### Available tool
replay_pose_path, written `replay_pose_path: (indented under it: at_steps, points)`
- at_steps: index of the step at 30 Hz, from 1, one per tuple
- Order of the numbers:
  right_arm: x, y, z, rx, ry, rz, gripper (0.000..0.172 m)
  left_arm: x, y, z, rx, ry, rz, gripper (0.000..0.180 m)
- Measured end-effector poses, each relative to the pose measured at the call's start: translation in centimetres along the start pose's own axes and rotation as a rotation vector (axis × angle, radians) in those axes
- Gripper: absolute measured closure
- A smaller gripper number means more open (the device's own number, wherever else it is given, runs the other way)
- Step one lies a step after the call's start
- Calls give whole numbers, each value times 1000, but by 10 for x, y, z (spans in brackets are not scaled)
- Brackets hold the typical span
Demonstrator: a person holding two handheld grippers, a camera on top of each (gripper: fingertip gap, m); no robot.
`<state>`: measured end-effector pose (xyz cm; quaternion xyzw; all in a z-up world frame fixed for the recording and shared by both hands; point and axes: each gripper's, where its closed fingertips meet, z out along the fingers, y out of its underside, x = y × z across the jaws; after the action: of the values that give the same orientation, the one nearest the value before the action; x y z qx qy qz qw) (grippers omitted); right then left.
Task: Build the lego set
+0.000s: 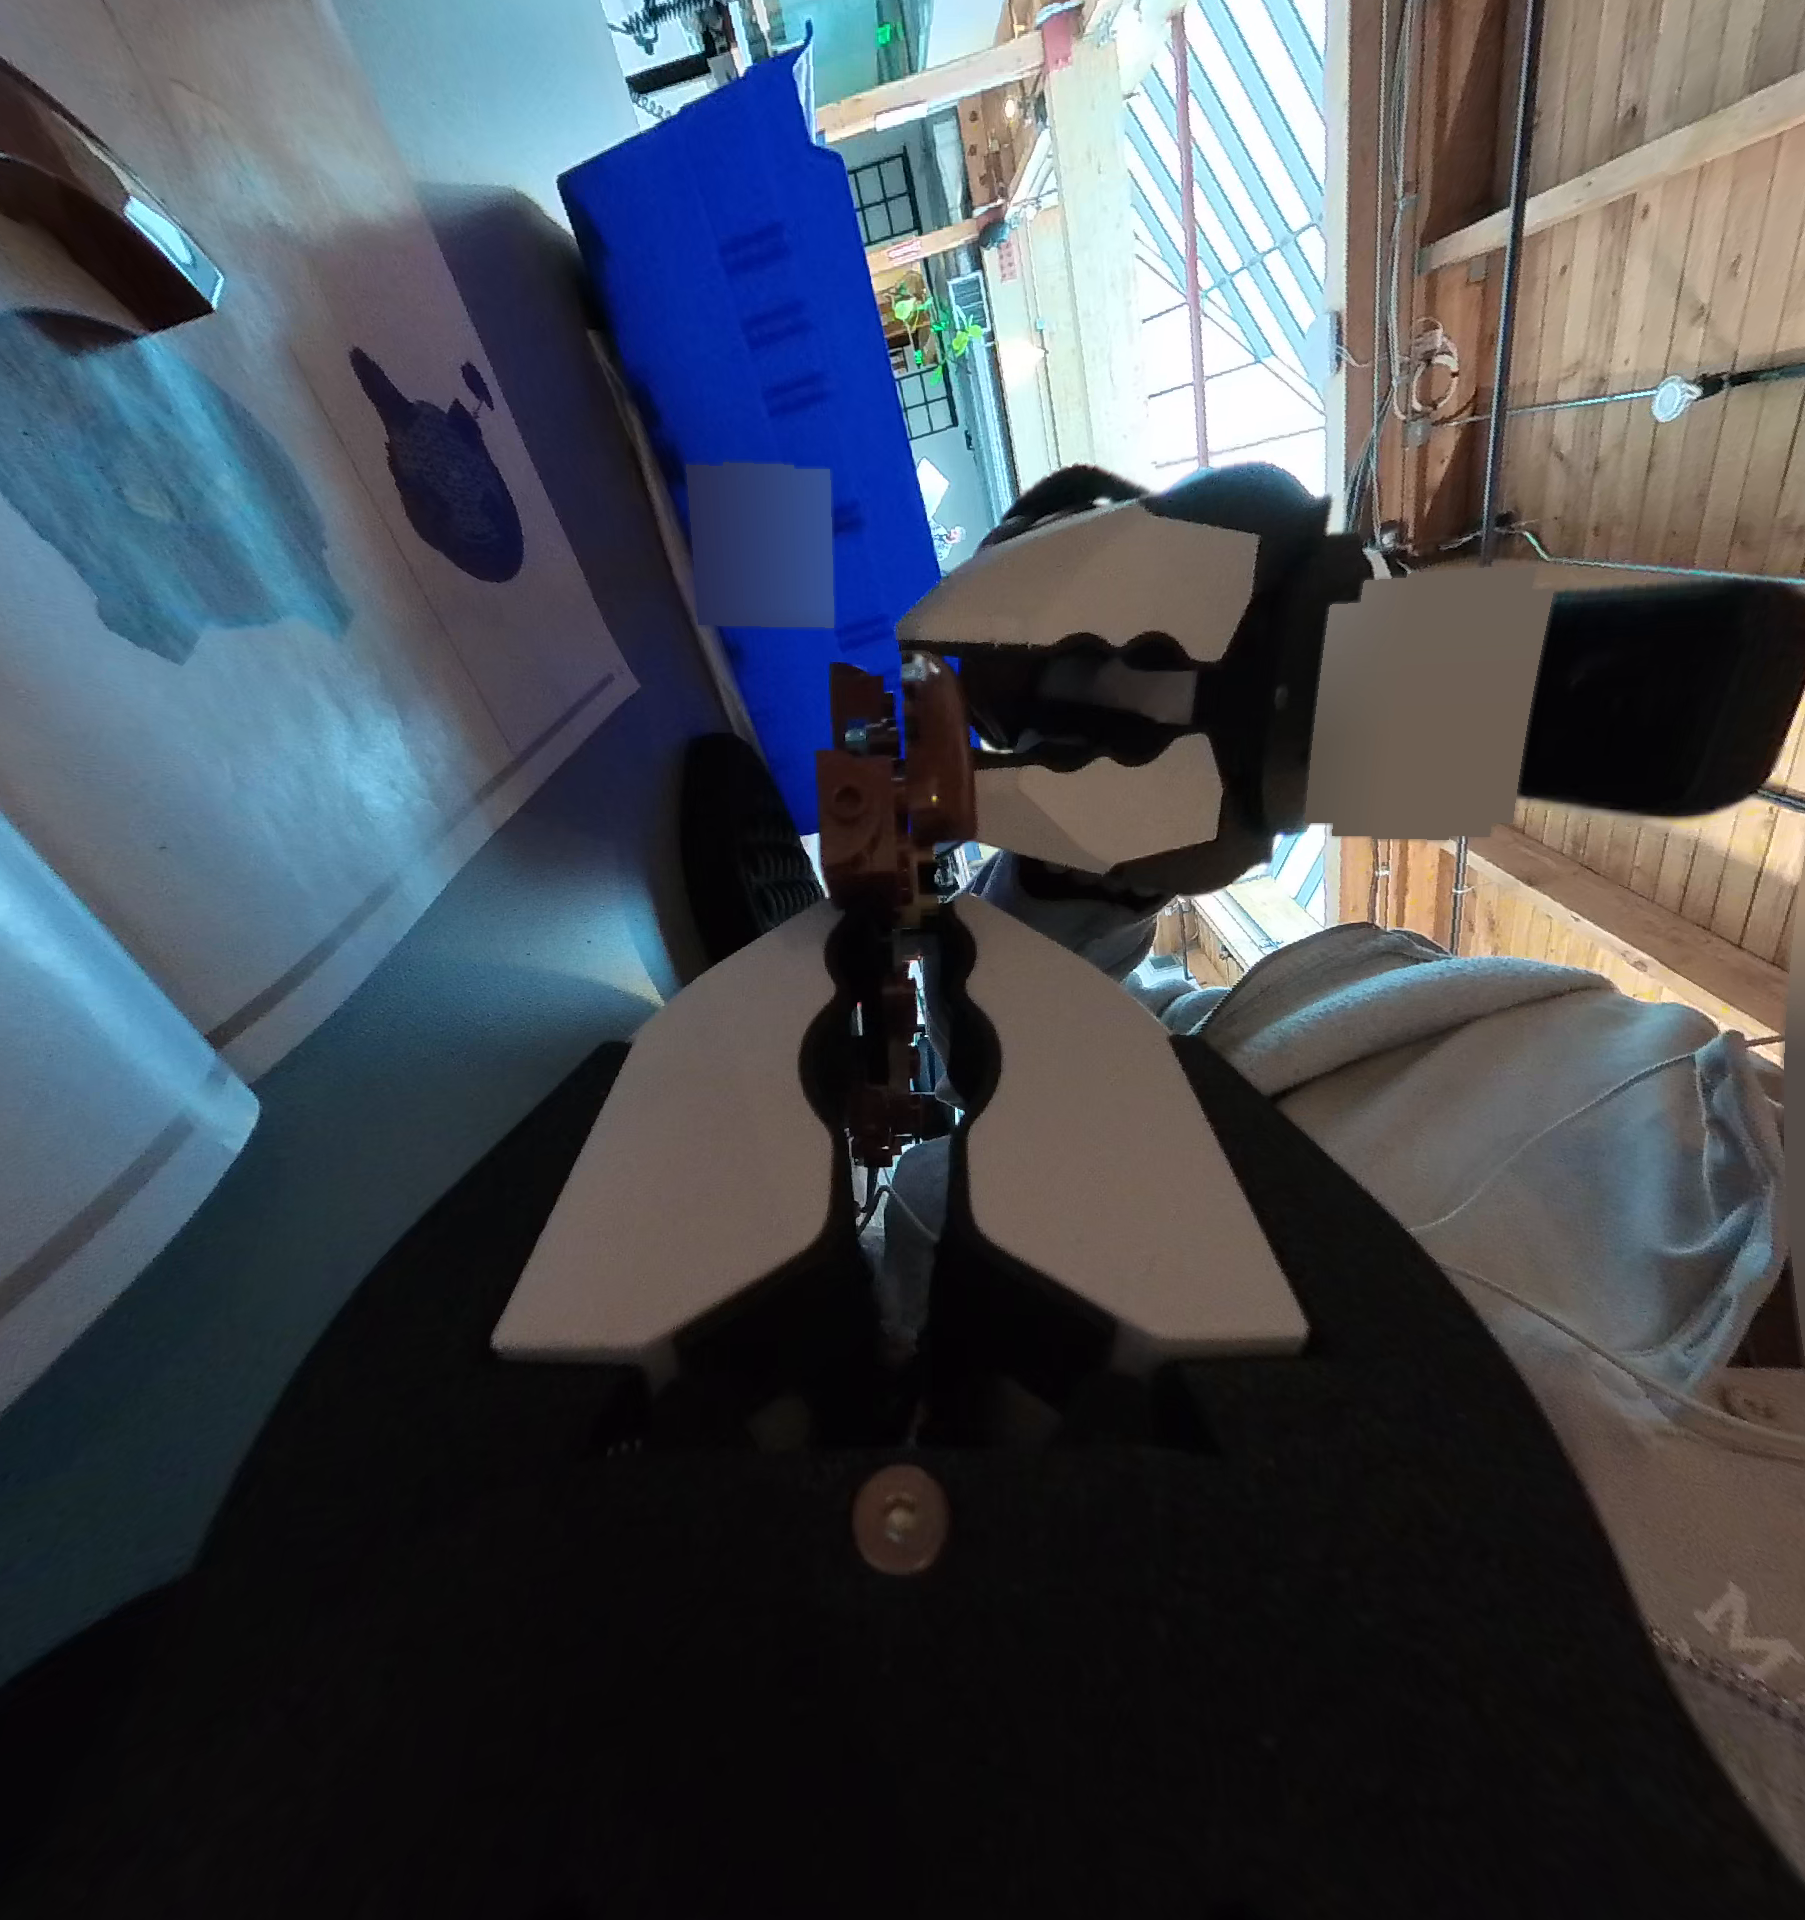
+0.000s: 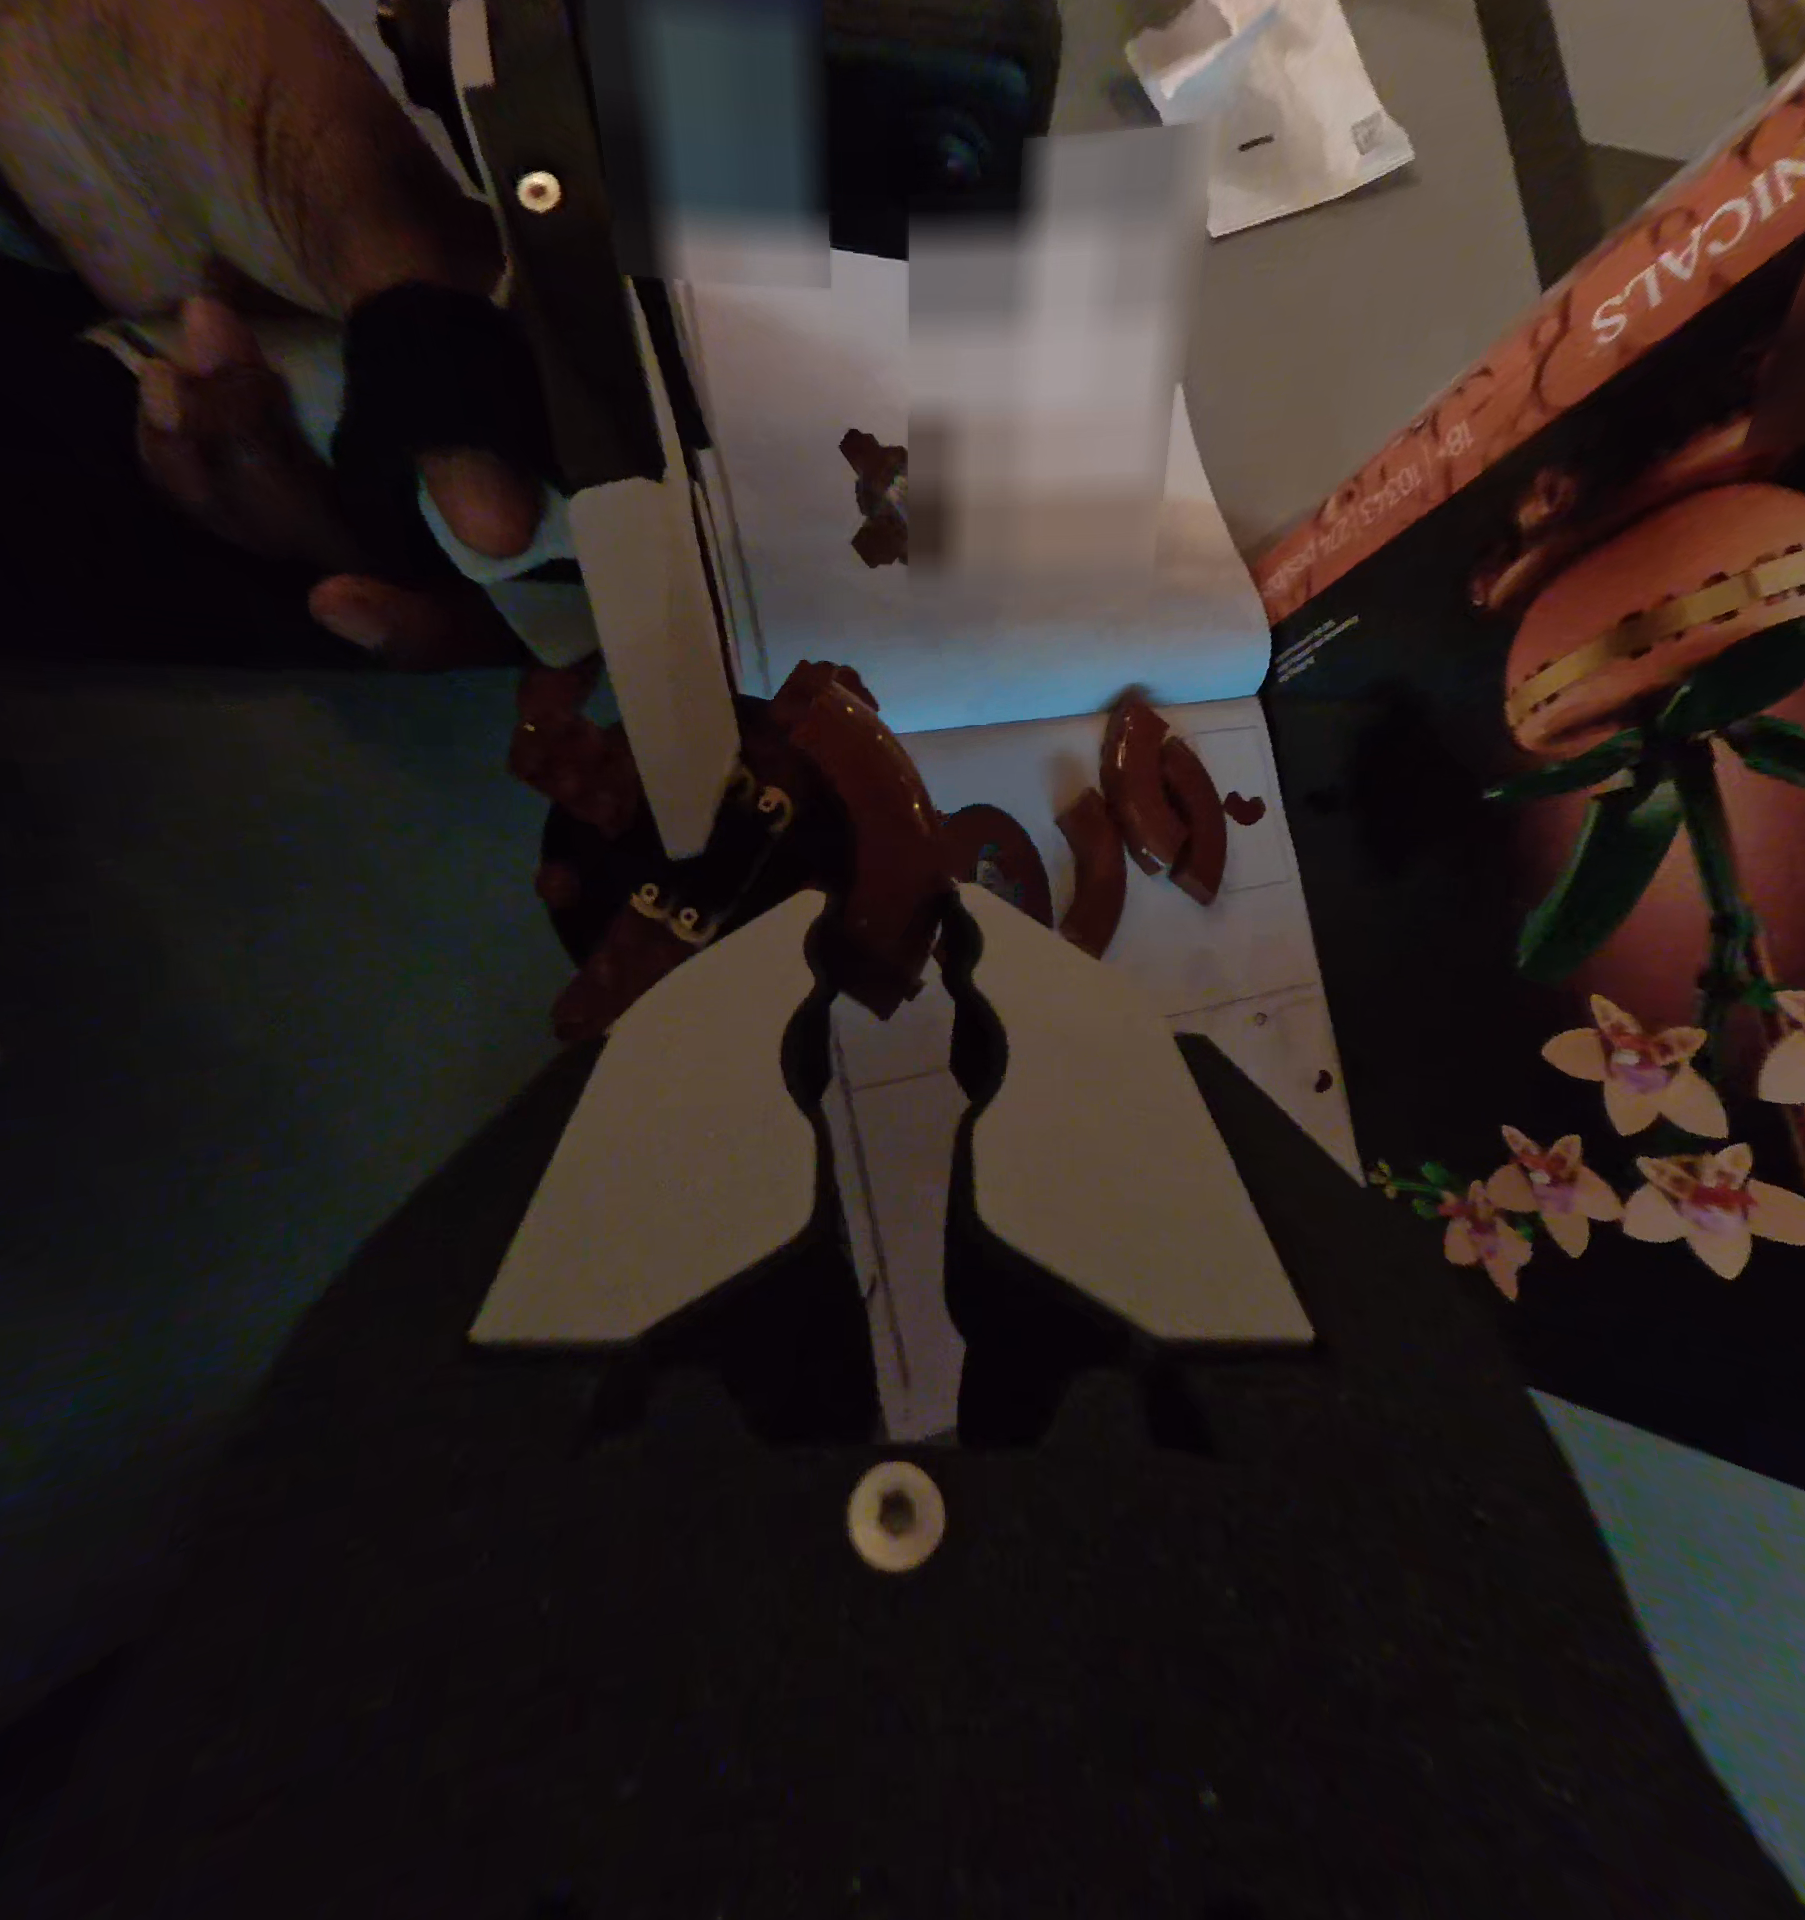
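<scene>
My left gripper (image 1: 893,914) is shut on a brown brick assembly (image 1: 856,800), which stands edge-on between its pads. In the right wrist view the assembly (image 2: 607,800) shows as a dark round plate with brown bricks, held by the left gripper's white finger (image 2: 659,665). My right gripper (image 2: 882,920) is shut on a curved brown brick (image 2: 877,821), whose far end lies against the assembly's rim. In the left wrist view the right gripper (image 1: 981,707) comes in from the right with that curved brick (image 1: 942,748) at its tips, touching the assembly.
Several loose curved brown bricks (image 2: 1168,821) lie on a white instruction sheet (image 2: 981,644). A dark box with flower pictures (image 2: 1604,883) stands at the right. A blue bin (image 1: 752,343) and printed sheets (image 1: 254,520) are behind. A hand (image 2: 254,312) holds the left gripper. My two grippers' fingertips are within a few centimetres of each other.
</scene>
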<state>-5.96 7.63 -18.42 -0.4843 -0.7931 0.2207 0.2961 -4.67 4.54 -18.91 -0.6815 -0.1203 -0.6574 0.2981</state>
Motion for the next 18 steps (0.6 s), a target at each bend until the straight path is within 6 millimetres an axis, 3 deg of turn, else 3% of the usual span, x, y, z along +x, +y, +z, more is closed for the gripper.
replay_pose_path:
  at_steps: [18]
  points:
    - [-3,7,2,-59,-67,65,155,-6,5,4,-40,-38,4,167]
